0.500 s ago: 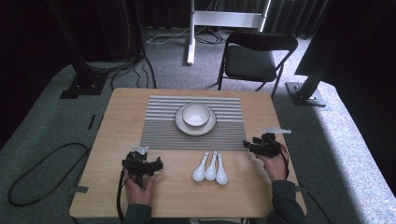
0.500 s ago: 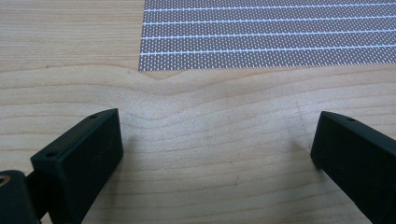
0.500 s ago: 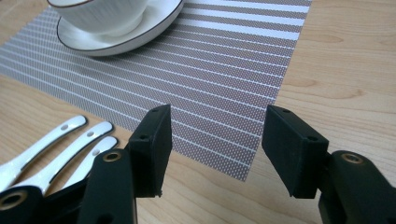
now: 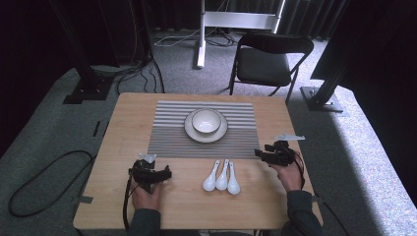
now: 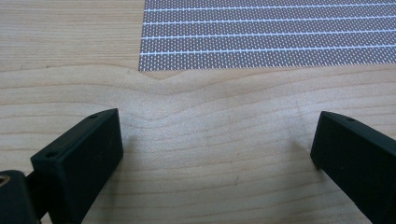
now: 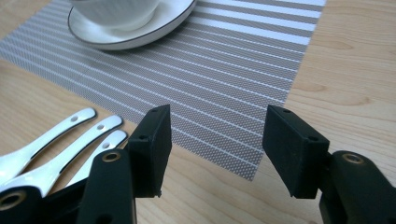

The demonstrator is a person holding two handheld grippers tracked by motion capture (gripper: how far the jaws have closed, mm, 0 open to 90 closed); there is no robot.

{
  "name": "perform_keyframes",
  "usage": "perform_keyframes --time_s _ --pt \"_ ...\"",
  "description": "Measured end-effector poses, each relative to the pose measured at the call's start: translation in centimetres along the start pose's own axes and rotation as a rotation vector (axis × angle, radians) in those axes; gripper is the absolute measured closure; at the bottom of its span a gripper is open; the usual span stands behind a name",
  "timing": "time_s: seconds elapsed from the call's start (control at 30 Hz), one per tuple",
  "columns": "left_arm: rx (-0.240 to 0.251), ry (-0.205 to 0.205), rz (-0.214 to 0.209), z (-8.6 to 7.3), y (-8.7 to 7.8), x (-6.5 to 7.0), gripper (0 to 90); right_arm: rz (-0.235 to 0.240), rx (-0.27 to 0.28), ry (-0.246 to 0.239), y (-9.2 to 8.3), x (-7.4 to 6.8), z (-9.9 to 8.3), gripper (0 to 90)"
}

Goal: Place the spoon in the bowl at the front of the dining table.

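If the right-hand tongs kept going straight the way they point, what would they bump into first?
Probably the striped placemat, whose corner lies just ahead of the open right tongs; beyond it sits the saucer with its bowl.

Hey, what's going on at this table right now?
A person sits at a wooden table with a two-jaw tool in each hand. The left tool and the right tool are both open and hold nothing. Between them lie three white spoons side by side, nearest the right tool. Beyond them, a white bowl sits on a plate on a striped placemat. Nothing has been picked up yet.
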State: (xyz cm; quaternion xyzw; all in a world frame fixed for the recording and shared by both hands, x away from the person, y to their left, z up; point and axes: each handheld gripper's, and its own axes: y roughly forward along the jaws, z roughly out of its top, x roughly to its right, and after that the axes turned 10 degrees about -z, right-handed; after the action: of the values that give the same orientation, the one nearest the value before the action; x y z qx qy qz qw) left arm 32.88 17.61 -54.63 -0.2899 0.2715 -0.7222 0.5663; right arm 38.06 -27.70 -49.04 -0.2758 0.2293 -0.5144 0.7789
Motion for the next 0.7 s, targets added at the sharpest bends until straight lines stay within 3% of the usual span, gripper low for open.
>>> perform_keyframes --time_s 0.7 --pt "0.000 0.000 0.000 0.0 0.0 0.0 2.6 0.054 -0.027 -0.092 1.1 -3.0 0.0 40.7"
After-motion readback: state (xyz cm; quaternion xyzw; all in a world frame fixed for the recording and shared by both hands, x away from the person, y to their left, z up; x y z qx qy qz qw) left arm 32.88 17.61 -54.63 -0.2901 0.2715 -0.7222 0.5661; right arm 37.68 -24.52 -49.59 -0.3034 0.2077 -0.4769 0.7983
